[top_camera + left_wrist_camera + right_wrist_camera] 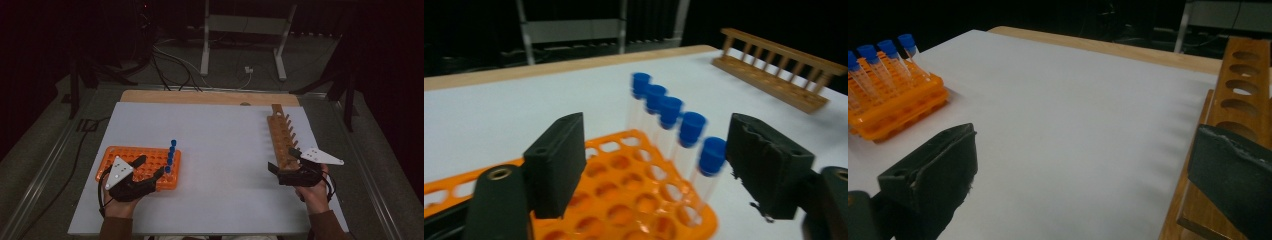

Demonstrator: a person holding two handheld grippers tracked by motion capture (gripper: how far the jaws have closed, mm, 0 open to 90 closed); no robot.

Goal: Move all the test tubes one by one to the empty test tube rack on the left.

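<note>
The left gripper is black, with a grey three-cornered plate on top that has small dots on it. The right gripper looks the same. Both have thick black jaws with rough, worn pads. Thin black cables hang from them. The sleeves are brown.

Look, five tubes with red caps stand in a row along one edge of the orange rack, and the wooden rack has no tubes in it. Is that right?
Almost. The caps are blue, not red: the left gripper view shows five blue-capped tubes in a row along one edge of the orange rack. The wooden rack does hold no tubes.
</note>
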